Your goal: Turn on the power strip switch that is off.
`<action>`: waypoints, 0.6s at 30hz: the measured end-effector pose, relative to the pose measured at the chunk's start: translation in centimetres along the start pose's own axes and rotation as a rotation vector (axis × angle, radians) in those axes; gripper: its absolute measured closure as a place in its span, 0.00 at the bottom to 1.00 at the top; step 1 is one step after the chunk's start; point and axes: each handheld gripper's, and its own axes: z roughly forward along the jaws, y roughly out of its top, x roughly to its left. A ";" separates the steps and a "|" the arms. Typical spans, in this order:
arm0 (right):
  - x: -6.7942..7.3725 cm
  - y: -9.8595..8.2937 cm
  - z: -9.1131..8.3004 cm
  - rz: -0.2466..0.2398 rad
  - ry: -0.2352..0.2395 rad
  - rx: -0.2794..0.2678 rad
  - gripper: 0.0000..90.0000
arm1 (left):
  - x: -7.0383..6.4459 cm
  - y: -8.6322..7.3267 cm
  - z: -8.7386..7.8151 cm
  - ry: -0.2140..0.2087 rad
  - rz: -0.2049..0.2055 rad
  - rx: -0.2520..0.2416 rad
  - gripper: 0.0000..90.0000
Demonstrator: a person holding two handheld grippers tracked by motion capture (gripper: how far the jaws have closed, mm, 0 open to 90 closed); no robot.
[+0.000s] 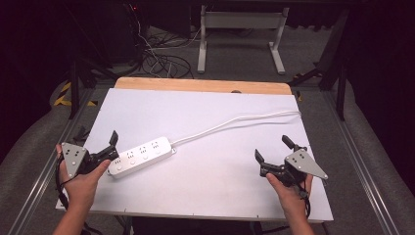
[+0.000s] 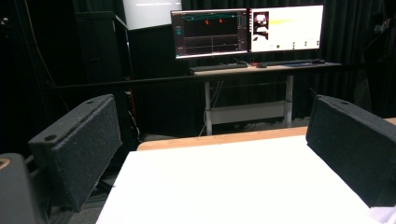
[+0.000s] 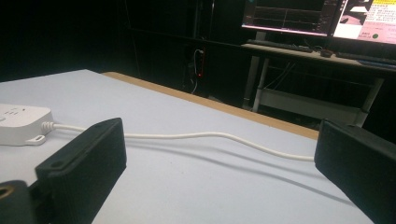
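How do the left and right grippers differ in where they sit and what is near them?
The left gripper sits at the near end of the power strip, one jaw beside it; the right gripper is apart from it, over bare table. The left gripper's own view looks across the table's sheet, the right gripper's along the white cord. Both have jaws open and hold nothing.

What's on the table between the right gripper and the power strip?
In the high view, just bare white table between the right gripper and the power strip.
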 end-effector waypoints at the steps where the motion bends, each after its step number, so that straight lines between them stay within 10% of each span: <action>1: 0.0 0.0 0.0 0.003 -0.002 0.002 0.03 | 0.0 0.0 0.0 -0.002 0.002 0.002 0.04; 18: 0.0 -0.1 -0.1 0.004 0.000 0.007 0.04 | -0.1 -0.1 0.1 -0.015 0.007 0.011 0.04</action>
